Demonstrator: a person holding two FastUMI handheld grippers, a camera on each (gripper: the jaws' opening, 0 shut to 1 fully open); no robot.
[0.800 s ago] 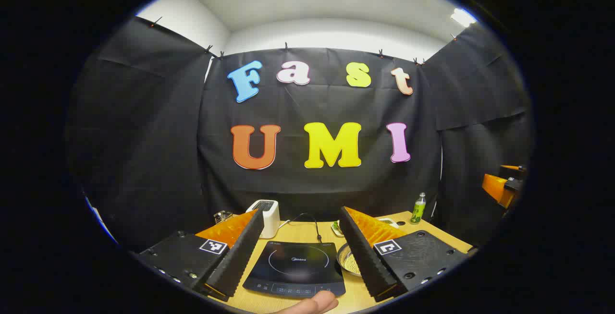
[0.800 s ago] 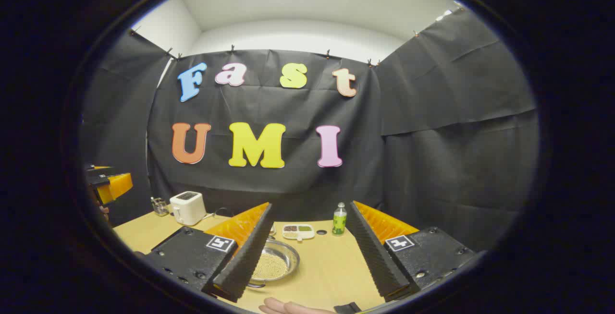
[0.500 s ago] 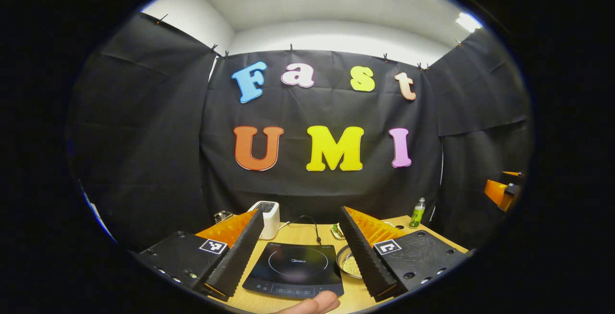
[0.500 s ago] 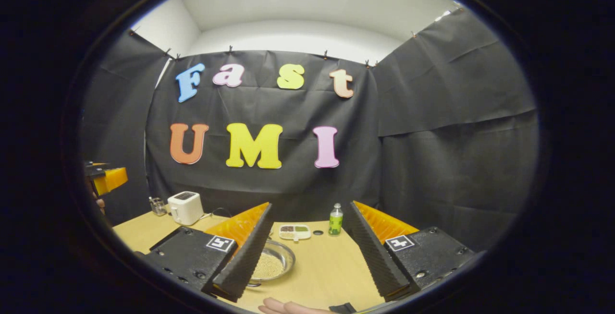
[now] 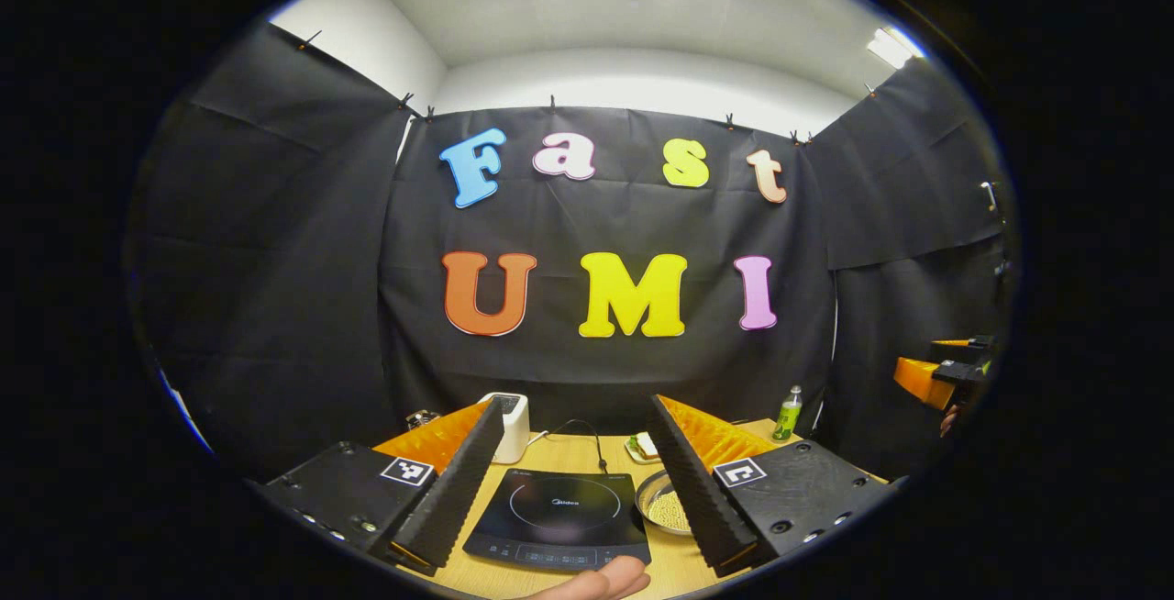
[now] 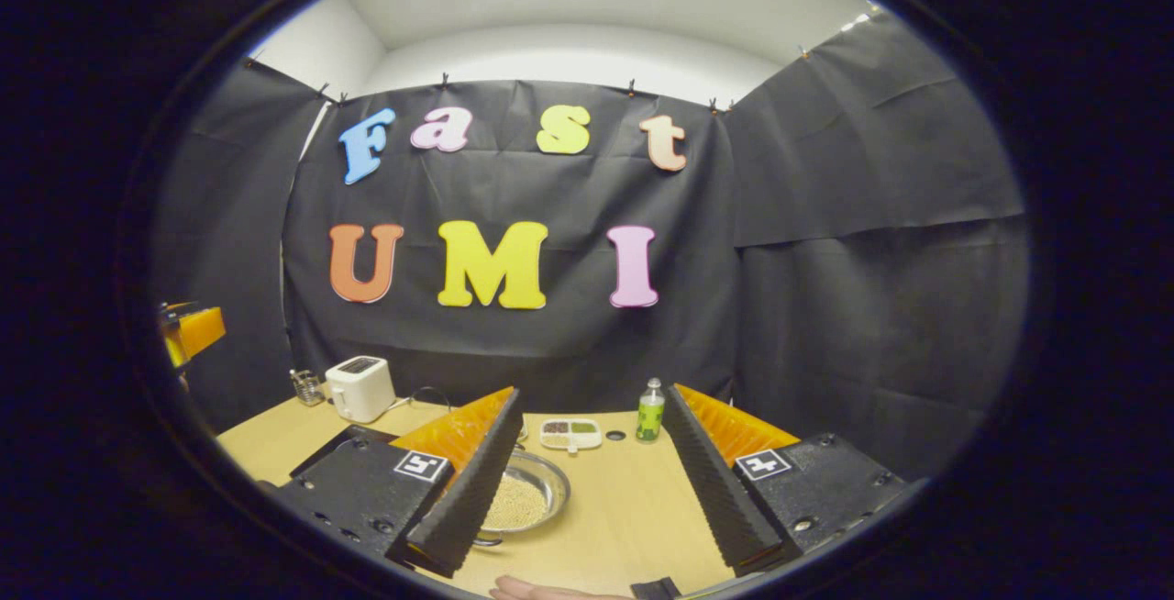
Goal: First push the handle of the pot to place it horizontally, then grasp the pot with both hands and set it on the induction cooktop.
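Both tongs, the left tongs (image 5: 573,490) and the right tongs (image 6: 596,490), gape wide with nothing between their fingers, raised above the counter (image 6: 633,499). Between the left fingers lies the induction cooktop (image 5: 561,517). Just right of it on the counter sits the pot (image 6: 523,501), a shallow metal pan of pale grains, touching neither tongs.
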